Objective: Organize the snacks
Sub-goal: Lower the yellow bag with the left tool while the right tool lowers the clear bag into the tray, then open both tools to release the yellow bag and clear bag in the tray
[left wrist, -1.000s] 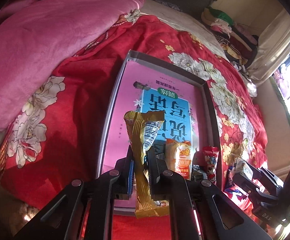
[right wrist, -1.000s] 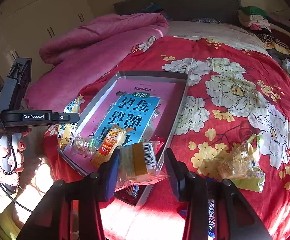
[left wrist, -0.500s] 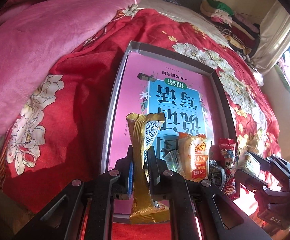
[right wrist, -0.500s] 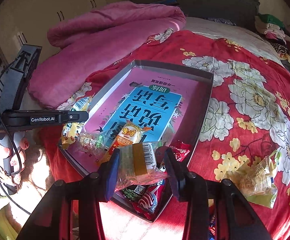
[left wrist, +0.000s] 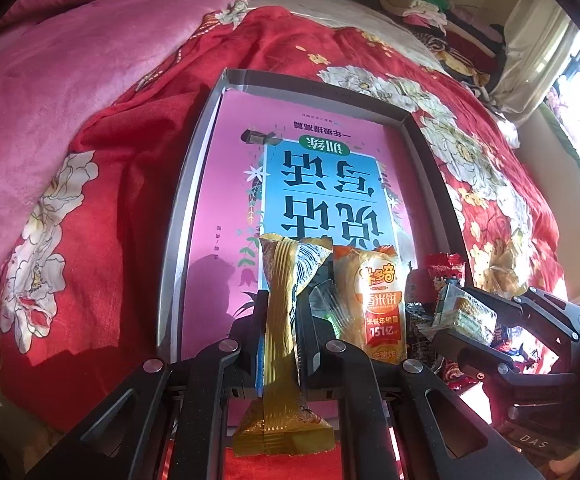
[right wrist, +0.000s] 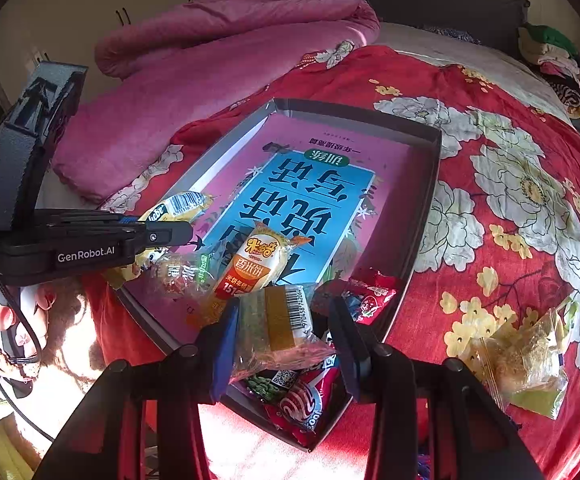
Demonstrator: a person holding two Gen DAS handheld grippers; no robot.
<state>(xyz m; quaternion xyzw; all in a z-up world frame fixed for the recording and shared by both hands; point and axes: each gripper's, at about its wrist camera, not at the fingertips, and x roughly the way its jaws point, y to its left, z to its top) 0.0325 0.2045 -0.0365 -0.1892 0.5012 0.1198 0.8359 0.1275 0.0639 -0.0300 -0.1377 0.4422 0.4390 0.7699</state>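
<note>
The left gripper is clamping a gold packet upright between closed jaws, the packet's lower end hanging below them. Over the last second this gripper has been advancing over the near end of the box, so more of the box floor is now lying ahead of it. Just right of the packet, an orange rice-cracker pack is lying in the box, and further right the right gripper is coming into view.

The right gripper is pinching a clear-wrapped cake with a barcode facing up. It has also been travelling forward, and the cake is now hovering over the box's near corner, above a red lollipop pack and beside a red strawberry sweet. Well to its right, a loose clear bag is waiting on the red quilt.

Both snacks are judged ready for release into the box; neither is down yet, and the loose bag remains to be collected.
</note>
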